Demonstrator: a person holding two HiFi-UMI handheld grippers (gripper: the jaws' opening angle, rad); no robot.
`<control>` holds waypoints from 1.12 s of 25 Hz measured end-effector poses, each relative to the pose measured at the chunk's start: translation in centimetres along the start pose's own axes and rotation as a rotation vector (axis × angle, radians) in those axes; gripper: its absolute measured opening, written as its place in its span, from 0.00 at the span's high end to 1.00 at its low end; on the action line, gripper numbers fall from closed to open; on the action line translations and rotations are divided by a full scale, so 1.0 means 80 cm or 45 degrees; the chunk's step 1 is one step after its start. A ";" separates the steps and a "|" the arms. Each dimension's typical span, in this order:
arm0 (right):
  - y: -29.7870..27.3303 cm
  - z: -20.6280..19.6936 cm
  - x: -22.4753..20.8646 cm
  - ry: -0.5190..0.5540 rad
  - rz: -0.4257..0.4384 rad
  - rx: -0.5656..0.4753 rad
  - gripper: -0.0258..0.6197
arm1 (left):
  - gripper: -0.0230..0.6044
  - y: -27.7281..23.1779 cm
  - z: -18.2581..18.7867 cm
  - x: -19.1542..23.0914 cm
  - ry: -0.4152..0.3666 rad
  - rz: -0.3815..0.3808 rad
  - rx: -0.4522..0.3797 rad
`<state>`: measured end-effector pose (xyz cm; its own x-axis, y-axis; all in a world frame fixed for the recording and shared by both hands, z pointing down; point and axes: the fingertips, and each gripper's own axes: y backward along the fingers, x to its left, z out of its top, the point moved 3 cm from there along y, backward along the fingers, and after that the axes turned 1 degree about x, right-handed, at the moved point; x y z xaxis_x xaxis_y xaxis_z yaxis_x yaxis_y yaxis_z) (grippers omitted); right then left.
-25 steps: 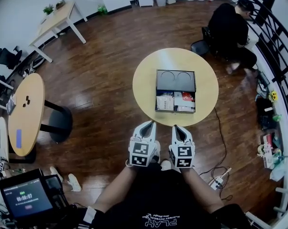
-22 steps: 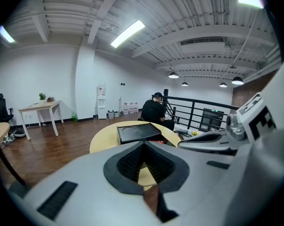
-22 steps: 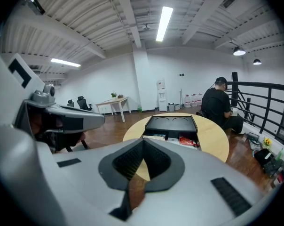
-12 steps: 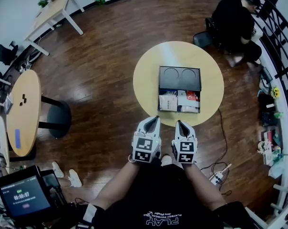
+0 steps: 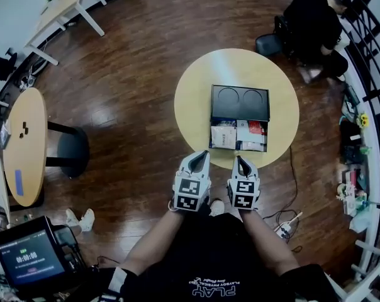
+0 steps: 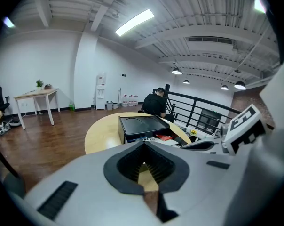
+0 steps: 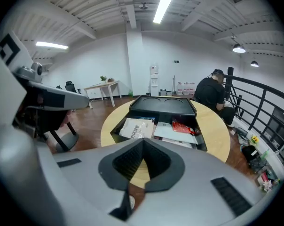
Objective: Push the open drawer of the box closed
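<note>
— Approach step: hovering short of the bench point(image 5: 193, 99) with left tool point(image 5: 201, 155) and right tool point(image 5: 240, 160) pinched closed, empty.
— Ahead, pulled-out drawer point(image 5: 238, 135) on the box point(image 5: 239, 102), mid-bench. Next: reach, press front squarely.

The shirt point(image 5: 202, 257) reads "PLAY" upside down, the screen point(image 5: 27, 258) shows a timer starting 00:00, and print on the packets point(image 5: 237, 134) in the drawer point(image 5: 238, 150) is illegible.

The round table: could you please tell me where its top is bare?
The table is bare in a crescent left of the box and a band beyond it. The open drawer leaves only a thin strip at the near edge.
</note>
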<state>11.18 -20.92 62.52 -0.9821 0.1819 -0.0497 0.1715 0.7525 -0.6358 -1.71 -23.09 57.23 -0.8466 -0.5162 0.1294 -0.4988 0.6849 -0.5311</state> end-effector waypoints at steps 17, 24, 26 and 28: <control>-0.068 -0.045 -0.028 -0.067 -0.076 0.252 0.84 | 0.97 -0.027 -0.024 0.044 0.078 0.038 0.062; -0.078 -0.059 -0.028 -0.159 -0.064 0.333 0.83 | 0.97 -0.026 -0.027 0.046 0.084 0.049 0.069; -0.079 -0.061 -0.030 -0.148 -0.082 0.327 0.83 | 0.97 -0.026 -0.027 0.044 0.059 0.048 0.071; -0.080 -0.062 -0.030 -0.136 -0.088 0.313 0.83 | 0.97 -0.025 -0.028 0.044 0.030 0.049 0.071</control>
<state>12.84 -23.05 70.53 -0.9957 0.0579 -0.0720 0.0923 0.5820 -0.8080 -4.09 -25.14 60.63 -0.8694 -0.4775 0.1272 -0.4553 0.6737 -0.5821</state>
